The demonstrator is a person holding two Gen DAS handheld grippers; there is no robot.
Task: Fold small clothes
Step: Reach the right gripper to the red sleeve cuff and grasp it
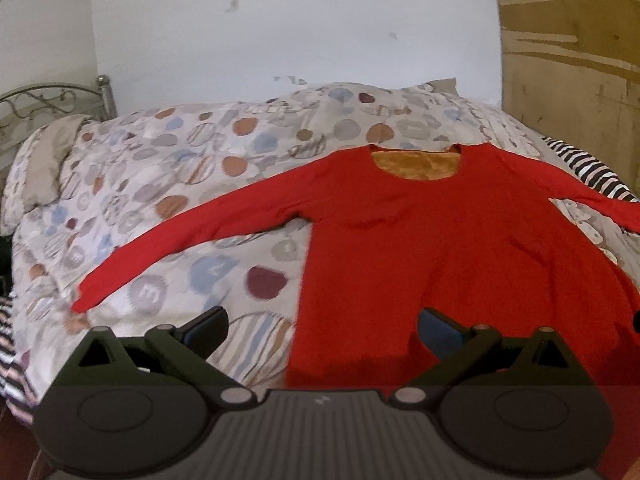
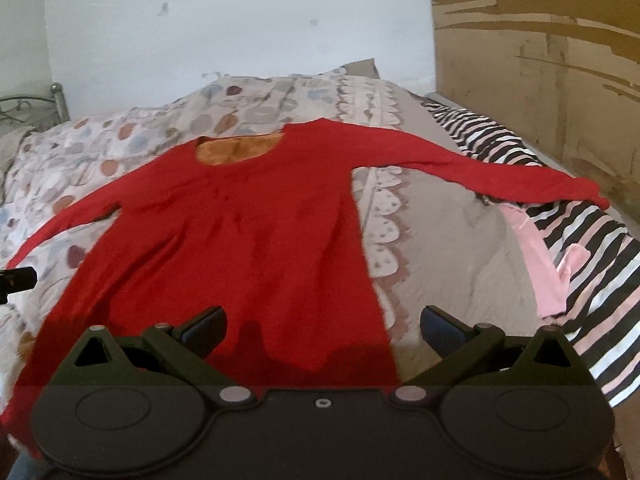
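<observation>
The left tongs (image 1: pixel 322 330) hang spread wide and empty over the near hem. A red long-sleeved top (image 1: pixel 400 248) lies flat on the bed's spotted duvet (image 1: pixel 160 184), both sleeves stretched out, soft knit, orange lining at the scooped neck. No fold is made yet. The right tongs (image 2: pixel 322 328) gape empty too.

spotted duvet (image 1: pixel 168 184), striped blanket (image 2: pixel 592 248), metal bedframe (image 1: pixel 48 100), white wall (image 1: pixel 280 28), cardboard (image 2: pixel 540 60)
</observation>
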